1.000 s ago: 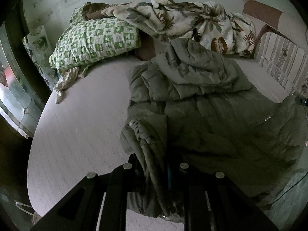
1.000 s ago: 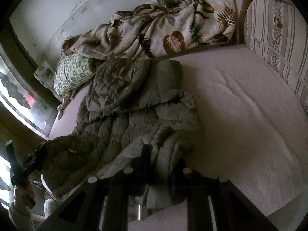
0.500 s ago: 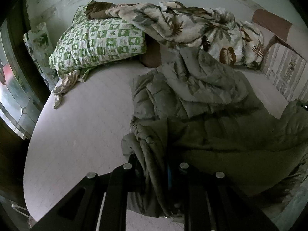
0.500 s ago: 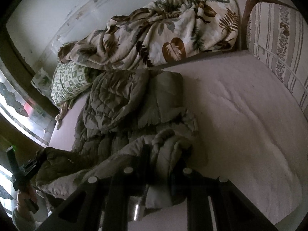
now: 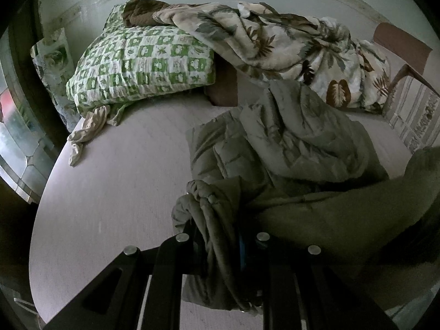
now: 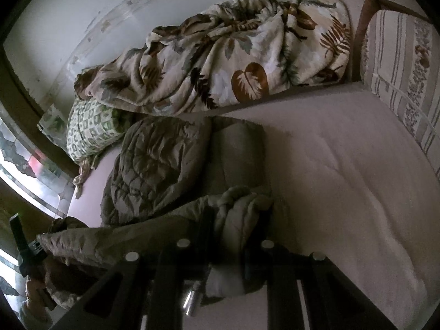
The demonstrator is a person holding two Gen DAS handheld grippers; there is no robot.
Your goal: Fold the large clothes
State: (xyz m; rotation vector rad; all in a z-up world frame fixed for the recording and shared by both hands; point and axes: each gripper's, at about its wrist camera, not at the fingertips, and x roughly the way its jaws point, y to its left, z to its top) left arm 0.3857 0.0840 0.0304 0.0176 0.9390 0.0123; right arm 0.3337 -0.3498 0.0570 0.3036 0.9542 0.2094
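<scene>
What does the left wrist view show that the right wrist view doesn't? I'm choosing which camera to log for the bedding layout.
Only the left wrist view shows the brown cloth lying on top of the green-and-white checked pillow. Only the right wrist view shows the striped floral cushion clearly, and the person's hand holding the left tongs. Both show the olive quilted padded coat, gripped in each view by that view's own tongs, the leaf-print blanket and the pale mattress.
</scene>
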